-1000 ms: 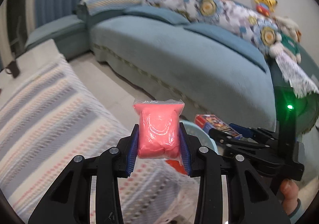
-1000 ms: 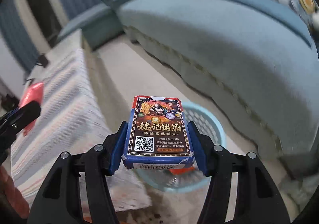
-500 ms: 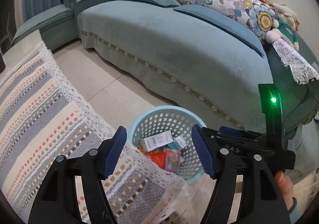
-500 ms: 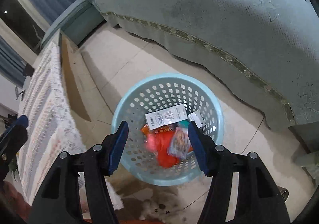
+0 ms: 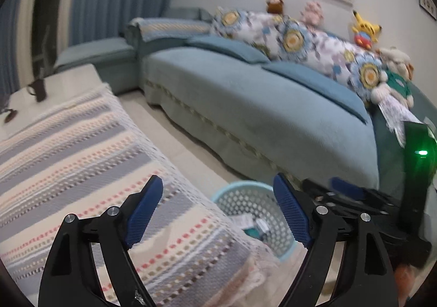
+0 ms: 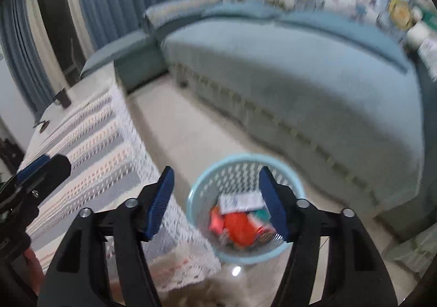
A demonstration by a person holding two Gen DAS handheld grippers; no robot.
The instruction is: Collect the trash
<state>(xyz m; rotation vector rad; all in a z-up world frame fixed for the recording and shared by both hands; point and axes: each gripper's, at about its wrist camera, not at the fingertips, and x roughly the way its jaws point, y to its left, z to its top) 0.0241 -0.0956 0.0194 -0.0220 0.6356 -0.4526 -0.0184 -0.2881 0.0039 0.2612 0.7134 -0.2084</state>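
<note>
A light blue perforated basket (image 5: 240, 197) (image 6: 240, 157) stands on the floor between the cloth-covered table and the sofa. Inside it lie a red wrapper (image 6: 237, 227), a white slip of paper (image 6: 240, 201) and other scraps, all blurred. My left gripper (image 5: 218, 208) hovers over the table's corner, its jaws opening wide with nothing between them. My right gripper (image 6: 217, 197) hangs above the basket, its jaws also opening and empty. Each gripper shows in the other's view: the right gripper (image 5: 338, 189) at the right edge, the left gripper (image 6: 43, 169) at the left edge.
A table under a striped knitted cloth (image 5: 82, 156) fills the left side. A long teal sofa (image 5: 259, 115) with floral cushions and plush toys runs behind the basket. Pale tiled floor (image 6: 191, 126) lies between them. Blue curtains hang at the back left.
The left gripper let go of a pink bag and the right of a blue card box; both now lie out of the jaws. Both grippers opened wider and tilted up from the basket.
</note>
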